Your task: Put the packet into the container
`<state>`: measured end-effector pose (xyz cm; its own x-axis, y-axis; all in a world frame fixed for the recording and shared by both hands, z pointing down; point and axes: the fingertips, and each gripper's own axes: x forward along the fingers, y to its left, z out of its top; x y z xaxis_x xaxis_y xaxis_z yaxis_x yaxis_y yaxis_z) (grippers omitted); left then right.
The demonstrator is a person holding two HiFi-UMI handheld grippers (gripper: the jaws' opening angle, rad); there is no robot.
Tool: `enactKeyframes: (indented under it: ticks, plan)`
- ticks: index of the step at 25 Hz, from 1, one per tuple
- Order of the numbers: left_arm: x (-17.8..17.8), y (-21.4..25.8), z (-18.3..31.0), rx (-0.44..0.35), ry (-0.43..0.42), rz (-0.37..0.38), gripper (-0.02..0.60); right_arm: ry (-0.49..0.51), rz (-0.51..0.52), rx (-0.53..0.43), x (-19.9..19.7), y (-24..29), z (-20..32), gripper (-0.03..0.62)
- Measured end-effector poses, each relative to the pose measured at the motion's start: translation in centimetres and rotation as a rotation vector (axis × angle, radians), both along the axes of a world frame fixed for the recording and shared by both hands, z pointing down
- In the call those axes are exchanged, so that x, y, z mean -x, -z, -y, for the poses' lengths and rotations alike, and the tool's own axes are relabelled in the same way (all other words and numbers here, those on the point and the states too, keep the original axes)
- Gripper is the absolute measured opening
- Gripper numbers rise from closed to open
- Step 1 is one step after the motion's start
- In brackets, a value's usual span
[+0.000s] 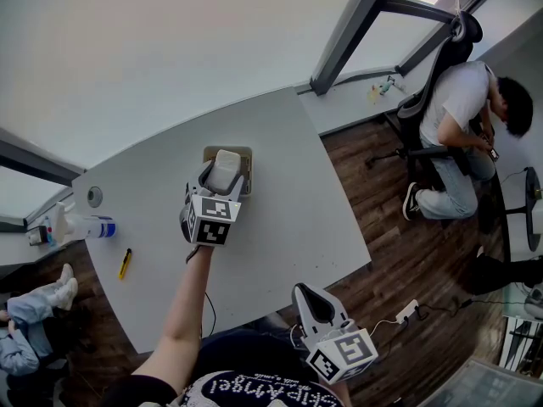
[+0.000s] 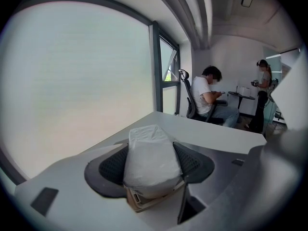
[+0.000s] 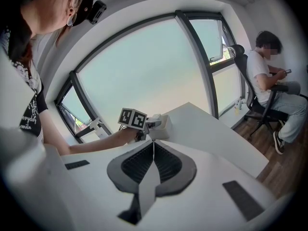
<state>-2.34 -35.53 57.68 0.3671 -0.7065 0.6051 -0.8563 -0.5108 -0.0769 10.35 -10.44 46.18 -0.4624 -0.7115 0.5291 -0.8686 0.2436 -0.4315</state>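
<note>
My left gripper (image 1: pixel 222 179) is shut on a white packet (image 1: pixel 226 170) and holds it right over a small tan container (image 1: pixel 243 154) on the grey table (image 1: pixel 288 219). In the left gripper view the packet (image 2: pixel 150 160) fills the gap between the dark pads (image 2: pixel 113 166), and the container's rim (image 2: pixel 144 199) shows just beneath it. Whether the packet touches the container I cannot tell. My right gripper (image 1: pixel 312 299) hangs near the table's front edge, shut and holding nothing; its pads (image 3: pixel 166 161) meet in the right gripper view.
At the table's left end lie a white spray bottle (image 1: pixel 83 225), a yellow cutter (image 1: pixel 125 263) and a round cable hole (image 1: pixel 94 197). A person sits in an office chair (image 1: pixel 462 134) at the far right. A power strip (image 1: pixel 407 310) lies on the wooden floor.
</note>
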Motion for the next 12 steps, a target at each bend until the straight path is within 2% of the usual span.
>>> enactKeyframes:
  ticks: [12]
  plan:
    - [0.9,2.3,0.7,-0.069,0.034,-0.014,0.282,0.01,-0.003,-0.016,0.4,0.3,-0.1,0.015]
